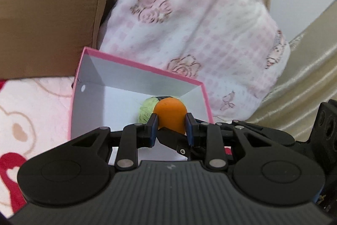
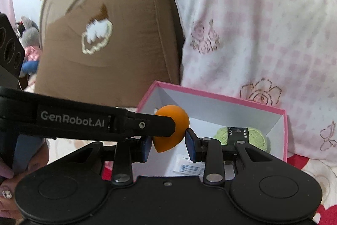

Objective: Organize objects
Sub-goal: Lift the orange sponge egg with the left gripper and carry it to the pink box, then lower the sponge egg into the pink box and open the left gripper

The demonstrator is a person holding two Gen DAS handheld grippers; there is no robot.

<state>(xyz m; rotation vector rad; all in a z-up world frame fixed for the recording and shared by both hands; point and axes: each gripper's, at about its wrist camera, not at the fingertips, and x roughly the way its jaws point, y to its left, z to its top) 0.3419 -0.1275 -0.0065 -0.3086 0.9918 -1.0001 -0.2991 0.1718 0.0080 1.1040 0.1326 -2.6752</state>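
An orange teardrop-shaped sponge hangs just over the open pink box, held from two sides. In the left wrist view my left gripper is shut on it, blue pads pressing both flanks. From below right, one of the right gripper's fingers reaches under it. In the right wrist view my right gripper is shut on the same sponge. One of the left gripper's fingers crosses in from the left and covers part of it. A green yarn ball lies inside the box by its far wall.
The box rests on a pink patterned blanket. Just behind it lean a brown cushion and a pink-and-white floral pillow, against a beige headboard. A printed label lies on the box floor. A person's hand shows at lower left.
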